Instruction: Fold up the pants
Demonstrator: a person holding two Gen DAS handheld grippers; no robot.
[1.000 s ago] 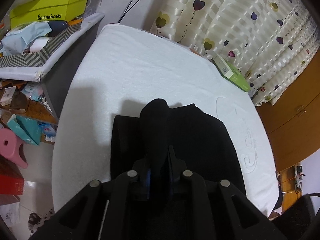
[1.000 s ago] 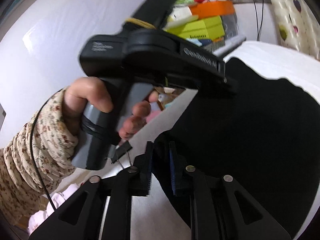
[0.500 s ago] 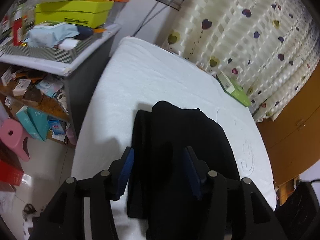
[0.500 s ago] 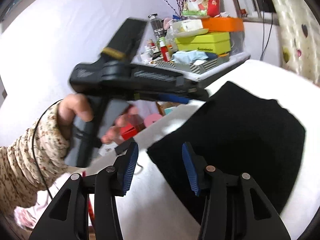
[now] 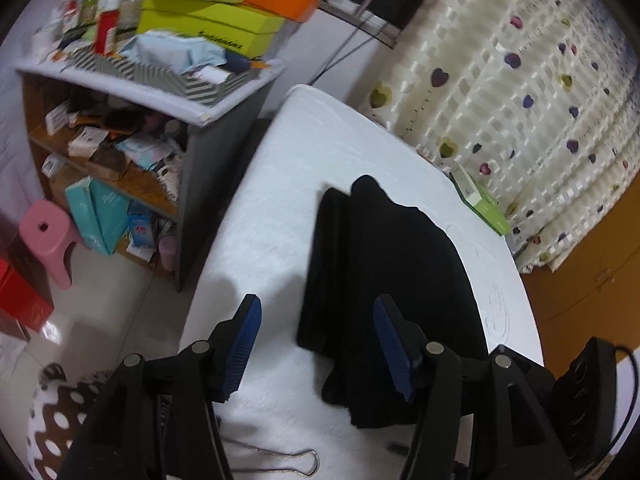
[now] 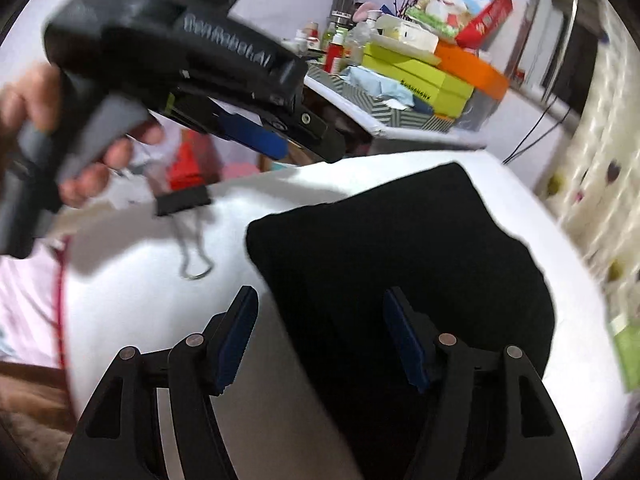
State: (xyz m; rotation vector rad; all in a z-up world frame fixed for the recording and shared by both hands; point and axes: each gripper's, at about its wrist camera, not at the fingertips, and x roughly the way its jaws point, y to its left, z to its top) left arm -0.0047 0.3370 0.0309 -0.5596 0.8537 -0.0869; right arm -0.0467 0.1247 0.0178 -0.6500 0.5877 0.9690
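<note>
1. Left wrist view: the left gripper [image 5: 318,344] is hanging over the near part of a white worktop [image 5: 320,168] with its jaws standing wide, having just been opening; nothing is pressed between the blue pads, though the folded black pants [image 5: 384,264] are lying just ahead, their near left corner showing between them.
2. A striped tray [image 5: 176,76] on the grey shelf unit [image 5: 216,136] left of the worktop is holding pale blue crumpled packaging and white cards; yellow-green and orange boxes [image 5: 216,28] are stacking up behind it.
3. The lower shelves are overflowing with small boxes and packets, and a pink stool [image 5: 52,240] is standing on the floor.
4. The pants are sitting toward the worktop's right half, leaving open white surface to their left and beyond them; a green box [image 5: 480,200] is lying at the far right edge by the heart-print curtain [image 5: 520,100].
5. Right wrist view: the right gripper [image 6: 320,340] is spreading its jaws wide, having just been opening, empty, above the pants [image 6: 400,264].
6. Only this view is showing the person's left hand [image 6: 80,148] gripping the other gripper's handle up at the left, and a black binder clip [image 6: 184,204] clamping the worktop's [image 6: 140,300] left edge.
7. Only the left view is showing the orange-brown cabinet [image 5: 592,272] on the right.
</note>
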